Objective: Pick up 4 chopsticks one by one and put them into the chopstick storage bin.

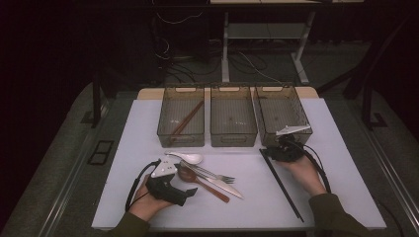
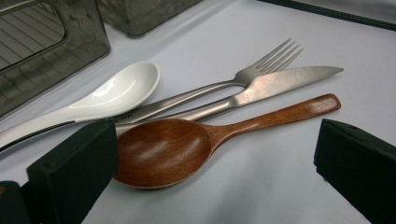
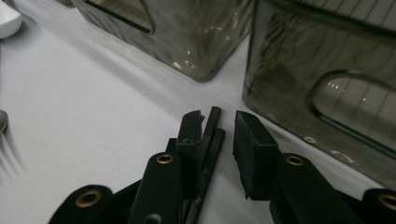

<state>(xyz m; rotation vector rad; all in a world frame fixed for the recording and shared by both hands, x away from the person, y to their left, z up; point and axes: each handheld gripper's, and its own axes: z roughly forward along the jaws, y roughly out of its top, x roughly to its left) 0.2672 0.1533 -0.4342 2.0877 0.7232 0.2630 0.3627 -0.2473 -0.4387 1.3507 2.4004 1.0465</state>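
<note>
Black jaws of the right gripper (image 3: 217, 154) stand a little apart around the upper ends of the black chopsticks (image 1: 280, 183); the sticks lie against the left jaw with a gap to the right one, so I judge them loosely straddled rather than pinched. That pair runs down the white table (image 1: 346, 163) from just in front of the right bin (image 1: 281, 114), whose near wall the gripper almost meets, probably so the sticks can be lifted into it. Left of the right bin stand the middle bin (image 1: 233, 116) and the left bin (image 1: 181, 116), the last already holding brown chopsticks (image 1: 188, 118), which suggests sorting by kind. Further left and nearer the person, the left gripper (image 2: 215, 154) rests wide open with the wooden spoon (image 2: 187, 144) between its jaws, beside the white spoon (image 2: 112, 93), fork (image 2: 224, 86) and knife (image 2: 261, 86), seemingly poised for the next pick.
</note>
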